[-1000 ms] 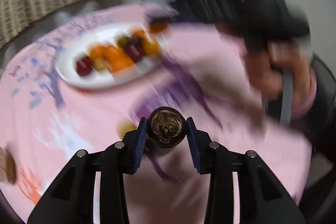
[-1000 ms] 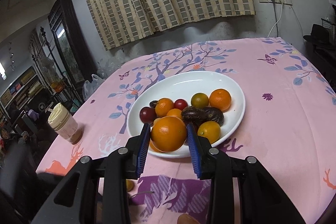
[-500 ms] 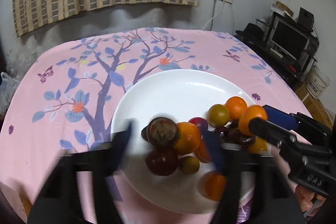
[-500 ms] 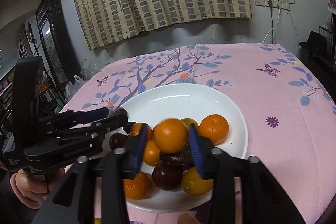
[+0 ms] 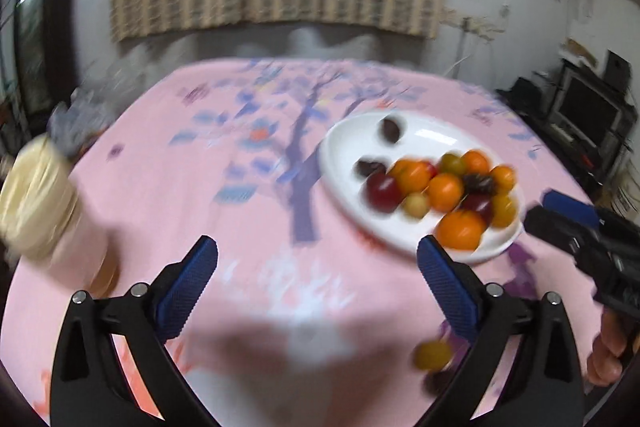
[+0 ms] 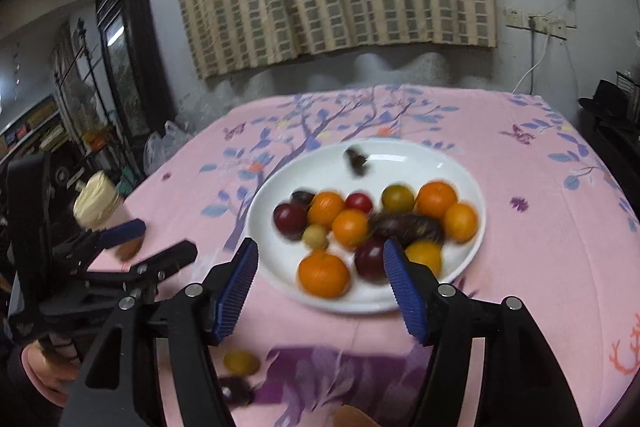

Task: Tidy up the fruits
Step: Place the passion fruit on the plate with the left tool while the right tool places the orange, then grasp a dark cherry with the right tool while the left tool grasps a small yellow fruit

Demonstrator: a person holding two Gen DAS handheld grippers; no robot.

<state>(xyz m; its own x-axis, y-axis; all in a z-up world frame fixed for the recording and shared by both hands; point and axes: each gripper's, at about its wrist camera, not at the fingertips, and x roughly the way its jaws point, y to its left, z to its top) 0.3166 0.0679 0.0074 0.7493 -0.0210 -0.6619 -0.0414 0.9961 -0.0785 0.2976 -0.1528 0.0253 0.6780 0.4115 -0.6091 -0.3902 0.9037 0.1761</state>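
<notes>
Both the left gripper (image 5: 316, 259) and right gripper (image 6: 320, 265) gape empty; the stray yellow fruit (image 6: 241, 361) lies low-left of the right one, off the white plate (image 6: 460, 167), nearer the right hand

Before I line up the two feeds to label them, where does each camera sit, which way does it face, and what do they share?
Left wrist: on the left gripper, looking forward over the pink table at the white plate to its right; its open fingers, the right gripper and a hand show.
Right wrist: on the right gripper, facing the plate head-on; its open fingers and the left gripper show.
Shared: plate, fruit, cream-lidded jar.
</notes>
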